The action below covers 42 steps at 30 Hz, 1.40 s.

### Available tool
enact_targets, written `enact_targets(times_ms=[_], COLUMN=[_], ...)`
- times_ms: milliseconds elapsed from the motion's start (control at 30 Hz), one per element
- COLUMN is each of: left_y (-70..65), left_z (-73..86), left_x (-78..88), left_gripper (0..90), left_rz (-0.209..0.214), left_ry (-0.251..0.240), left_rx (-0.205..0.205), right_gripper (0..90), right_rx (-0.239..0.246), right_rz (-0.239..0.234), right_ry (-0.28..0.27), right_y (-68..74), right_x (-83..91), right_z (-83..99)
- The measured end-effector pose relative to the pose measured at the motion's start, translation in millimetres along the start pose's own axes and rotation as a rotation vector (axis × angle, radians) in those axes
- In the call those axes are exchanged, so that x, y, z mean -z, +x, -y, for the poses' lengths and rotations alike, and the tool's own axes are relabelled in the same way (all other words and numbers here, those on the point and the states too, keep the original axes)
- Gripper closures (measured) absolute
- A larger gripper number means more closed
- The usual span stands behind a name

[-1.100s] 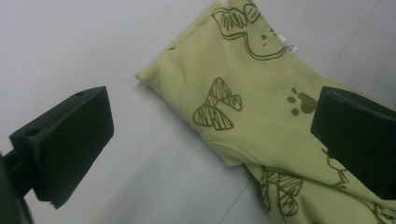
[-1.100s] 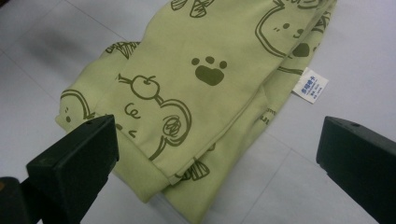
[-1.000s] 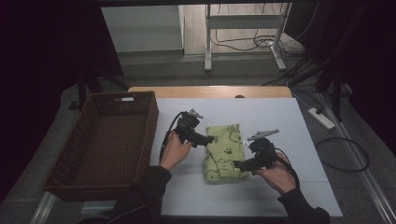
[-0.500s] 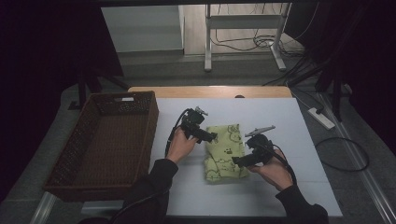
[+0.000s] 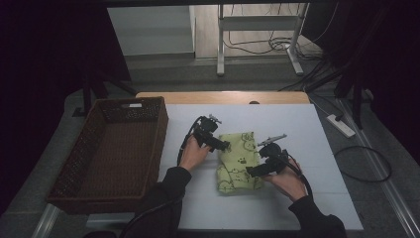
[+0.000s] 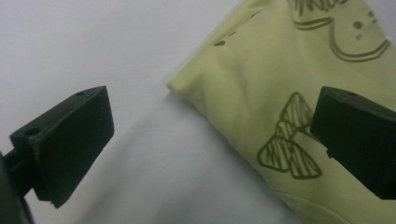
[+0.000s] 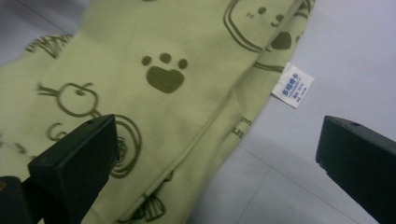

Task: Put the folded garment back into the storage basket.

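Note:
A folded light-green cloth (image 5: 238, 159) printed with dark animal drawings lies on the white table cover. My left gripper (image 5: 224, 146) hovers at the cloth's far left corner, open, its jaws straddling that corner (image 6: 187, 88) with nothing between them. My right gripper (image 5: 251, 173) is at the cloth's right edge, open too, one jaw over the cloth (image 7: 154, 93) and the other over bare table. A small white label (image 7: 292, 85) sticks out from the cloth's edge.
A big dark wicker basket (image 5: 69, 177) stands at the left of the table, with nothing in it. The white cover (image 5: 307, 129) spreads to the right of the cloth. Cables and a power strip (image 5: 341, 126) lie on the floor beyond the right edge.
The left gripper has moved right and a bit farther, up to the cloth's far left corner. The right gripper has shifted slightly along the cloth's right edge. The cloth has stayed put.

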<state>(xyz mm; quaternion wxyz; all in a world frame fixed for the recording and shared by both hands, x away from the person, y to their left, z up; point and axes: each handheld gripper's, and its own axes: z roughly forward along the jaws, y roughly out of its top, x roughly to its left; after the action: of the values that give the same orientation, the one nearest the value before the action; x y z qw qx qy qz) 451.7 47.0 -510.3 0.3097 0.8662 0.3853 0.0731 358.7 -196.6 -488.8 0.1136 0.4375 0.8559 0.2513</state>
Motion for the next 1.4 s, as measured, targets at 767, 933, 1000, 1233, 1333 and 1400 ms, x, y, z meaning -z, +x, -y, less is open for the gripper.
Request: enact_targets(times_ms=[767, 933, 1000, 1233, 1333, 1400], left_y=[7.5, 5.3, 4.9, 0.3, -0.8, -1.1], left_z=[5.0, 2.2, 1.8, -0.7, -0.3, 0.9], left_x=[-19.2, -18.7, -16.7, -10.1, -9.0, -8.6], left_gripper=[0.0, 0.5, 4.3, 28.1, 43.7, 49.0], left_rz=[0.026, 0.019, 0.028, 0.073, 0.100, 0.133], left_ry=[0.057, 0.081, 0.086, 0.106, 0.101, 0.094], left_rx=[0.025, 0.027, 0.024, 0.020, 0.025, 0.036], right_gripper=[0.0, 4.8, 13.0, 44.4, 52.8, 61.5], right_rx=[-0.029, -0.030, -0.022, -0.019, -0.036, -0.058], right_rz=[-0.015, -0.015, -0.027, -0.111, -0.130, -0.157], right_ry=[0.068, 0.077, 0.077, 0.075, 0.083, 0.089], right_y=[-6.8, -5.6, -4.1, 1.0, 1.5, 1.8], right_x=[-21.7, -19.9, -17.2, -10.8, -10.2, -9.8], right_z=[13.8, 13.0, 12.8, 12.1, 11.7, 11.7])
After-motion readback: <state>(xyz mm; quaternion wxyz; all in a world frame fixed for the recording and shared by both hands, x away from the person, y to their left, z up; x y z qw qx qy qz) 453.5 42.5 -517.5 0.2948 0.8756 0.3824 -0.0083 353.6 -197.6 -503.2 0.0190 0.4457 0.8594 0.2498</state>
